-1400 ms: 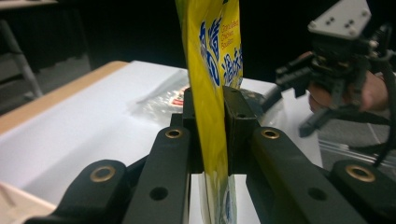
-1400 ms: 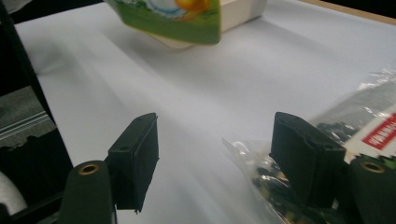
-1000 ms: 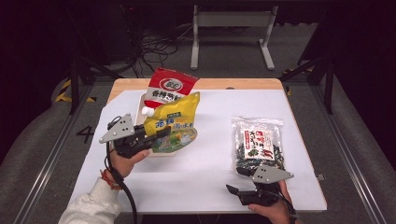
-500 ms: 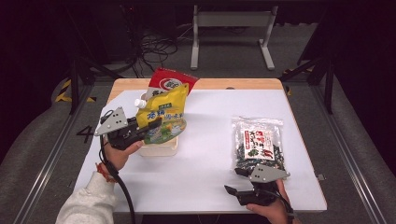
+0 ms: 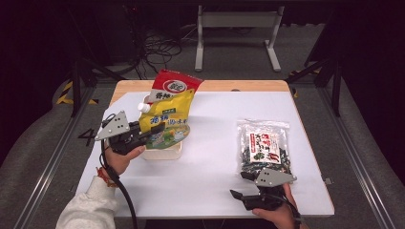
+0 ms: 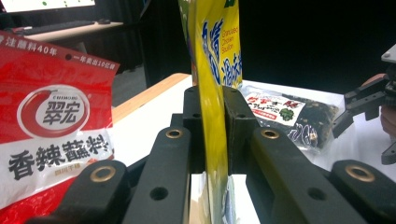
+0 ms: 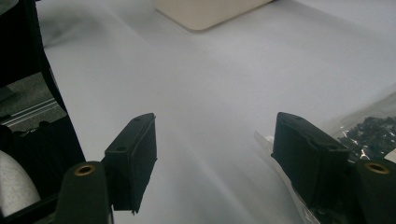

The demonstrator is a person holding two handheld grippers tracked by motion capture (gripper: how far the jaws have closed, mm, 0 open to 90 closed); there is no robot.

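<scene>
My left gripper (image 5: 152, 130) is shut on a yellow soup-stock pouch (image 5: 168, 117) and holds it upright above a cream tray (image 5: 165, 153). In the left gripper view both jaws press the pouch (image 6: 212, 93) edge-on, at my left gripper (image 6: 212, 126). A red seasoning bag (image 5: 175, 84) leans behind it and also appears as the red bag (image 6: 51, 135). A clear bag of dark dried food (image 5: 265, 148) lies flat at the right. My right gripper (image 5: 241, 186) rests near the table's front edge, open and holding nothing, with the white tabletop between its jaws (image 7: 215, 154).
The white table cover (image 5: 215, 167) has free room in the middle and front. A wooden edge (image 5: 239, 86) runs along the back. The cream tray's corner (image 7: 210, 11) is far ahead in the right gripper view, and the dark food bag (image 7: 369, 128) touches the right jaw's side.
My left gripper has shifted a little to the left with the yellow pouch, which now stands more upright and uncovers more of the red bag. The right gripper stayed put.
</scene>
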